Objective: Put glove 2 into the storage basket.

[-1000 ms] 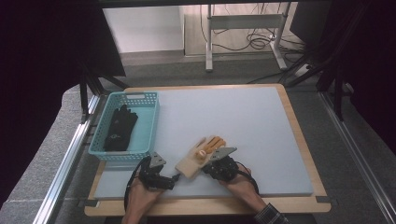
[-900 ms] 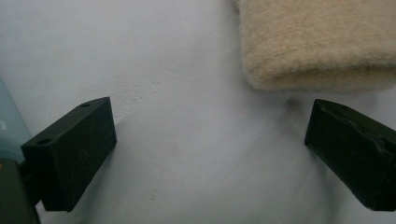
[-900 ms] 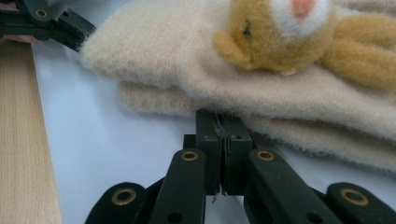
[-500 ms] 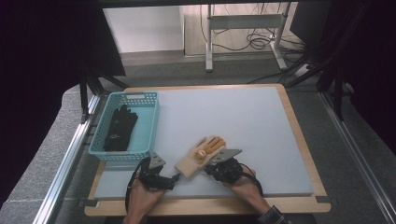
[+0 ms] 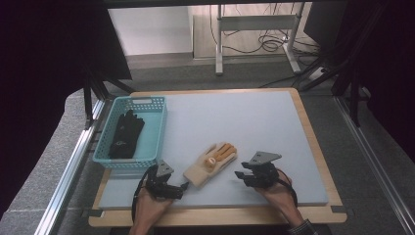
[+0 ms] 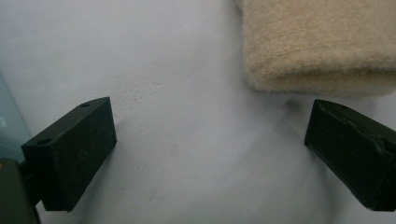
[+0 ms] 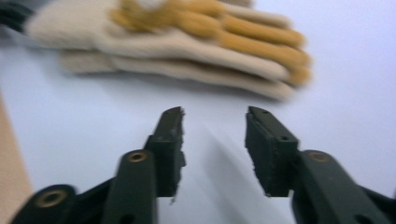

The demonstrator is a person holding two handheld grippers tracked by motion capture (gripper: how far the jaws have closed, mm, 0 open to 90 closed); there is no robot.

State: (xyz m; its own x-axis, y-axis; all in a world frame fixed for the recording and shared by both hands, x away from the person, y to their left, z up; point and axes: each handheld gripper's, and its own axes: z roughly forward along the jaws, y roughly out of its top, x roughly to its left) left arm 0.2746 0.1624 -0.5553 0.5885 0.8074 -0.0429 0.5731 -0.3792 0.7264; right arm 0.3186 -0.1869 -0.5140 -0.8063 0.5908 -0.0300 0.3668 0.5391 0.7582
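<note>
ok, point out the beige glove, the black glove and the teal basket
beige glove (image 5: 211, 164), high view, on its palm.
black glove (image 5: 125, 134), high view, on the middle of the glove.
teal basket (image 5: 159, 128), high view, on its right wall.

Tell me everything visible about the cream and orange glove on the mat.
The glove is cream knit, fuzzy at the cuff, with orange-coated fingers and a pale round patch on the palm. In the right gripper view it looks like two stacked layers. It lies flat and diagonal on the grey mat, cuff toward the person, fingers pointing away and right. Neither gripper touches it; the basket sits apart, to its left.
</note>
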